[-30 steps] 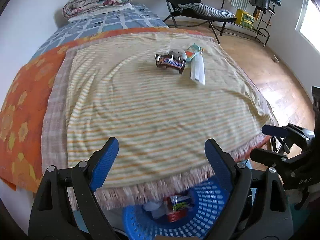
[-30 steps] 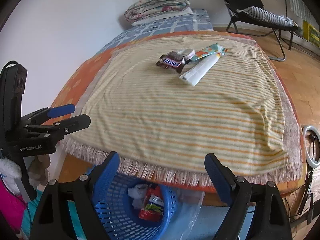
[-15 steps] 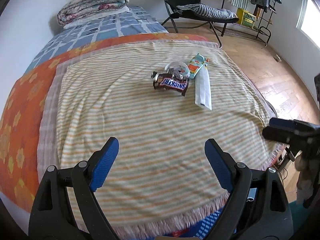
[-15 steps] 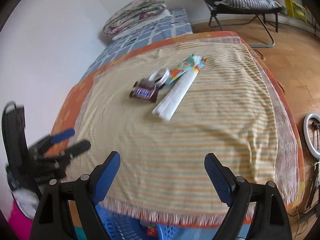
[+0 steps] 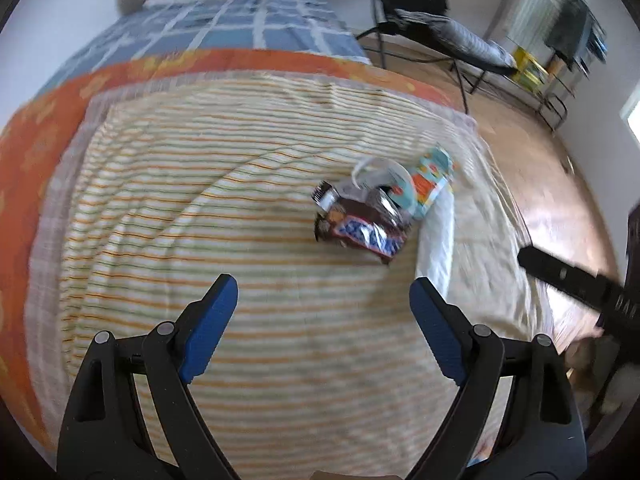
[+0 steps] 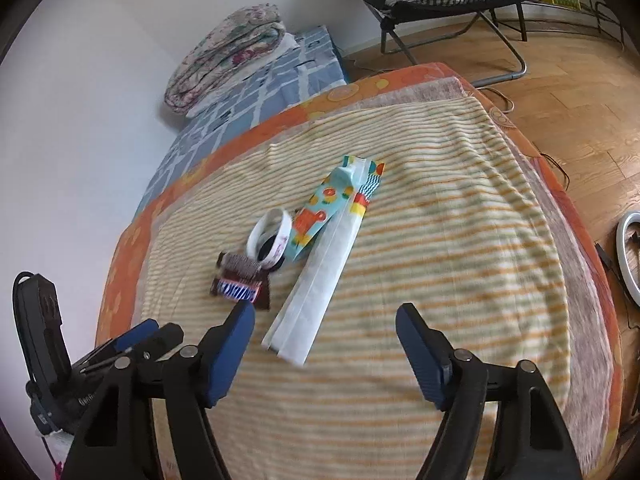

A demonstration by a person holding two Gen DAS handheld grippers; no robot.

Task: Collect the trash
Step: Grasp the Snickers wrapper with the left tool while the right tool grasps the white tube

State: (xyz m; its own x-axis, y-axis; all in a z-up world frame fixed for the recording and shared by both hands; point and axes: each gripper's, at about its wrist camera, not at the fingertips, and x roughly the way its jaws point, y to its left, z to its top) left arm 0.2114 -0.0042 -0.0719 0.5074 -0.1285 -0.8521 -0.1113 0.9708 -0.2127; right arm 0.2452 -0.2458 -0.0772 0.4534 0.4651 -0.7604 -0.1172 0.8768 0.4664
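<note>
The left gripper (image 5: 322, 312) hangs over the striped blanket (image 5: 200, 240) with its jaws spread wide and nothing between them; the blue fingertips (image 5: 212, 320) frame bare cloth. The right gripper (image 6: 324, 344) has just been closing a little, yet its jaws stand well apart and grip nothing. Just beyond its tips, slightly toward the left finger, lies the near end of the long white paper bag (image 6: 320, 280). The bag lies flat about mid-blanket, its long axis running from that near end up and to the right toward the far edge of the bed, where its printed end points. Touching its left side lies the teal patterned wrapper (image 6: 324, 208), roughly parallel to it. Left of these sits a white ring of tape (image 6: 268, 240), on its side, and nearer still the brown chocolate bar wrapper (image 6: 240, 284), crosswise to the bag, just ahead of the right gripper's left finger. From the left wrist view the same cluster lies ahead and to the right of the jaws. At the bed's far end rests a folded quilt (image 6: 228, 56)
</note>
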